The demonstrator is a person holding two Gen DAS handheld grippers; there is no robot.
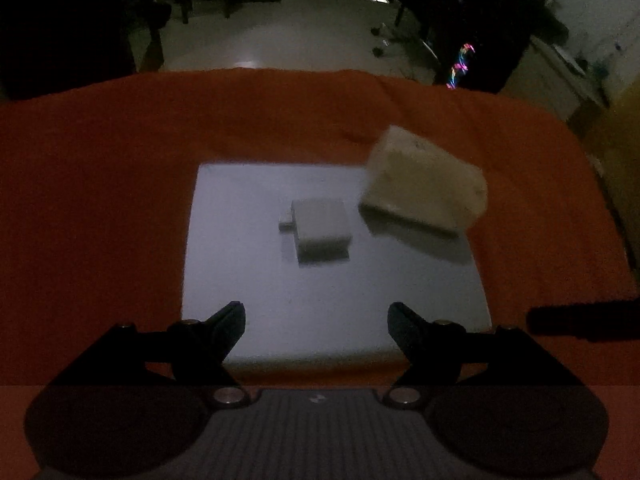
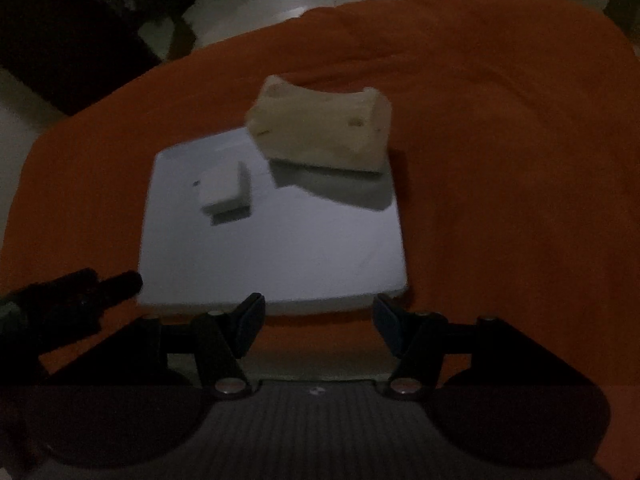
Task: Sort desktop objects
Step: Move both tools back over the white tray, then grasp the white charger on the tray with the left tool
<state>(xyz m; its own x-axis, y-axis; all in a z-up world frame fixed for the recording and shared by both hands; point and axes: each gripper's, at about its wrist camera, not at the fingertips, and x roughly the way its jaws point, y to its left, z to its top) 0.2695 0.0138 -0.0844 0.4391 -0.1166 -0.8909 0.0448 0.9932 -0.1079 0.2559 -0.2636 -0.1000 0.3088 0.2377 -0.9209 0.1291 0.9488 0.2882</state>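
small white box (image 1: 321,229) and beige pouch (image 1: 425,190) on white tray (image 1: 248,280)

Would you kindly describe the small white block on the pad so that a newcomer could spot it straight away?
Start at the orange cloth covering the table, then find the pale square pad lying on it. Near the pad's middle sits the small white block, a low boxy piece with a short stub on one side. Its neighbour, the cream pouch at the pad's far corner, is bigger, softer-looking and yellowish.
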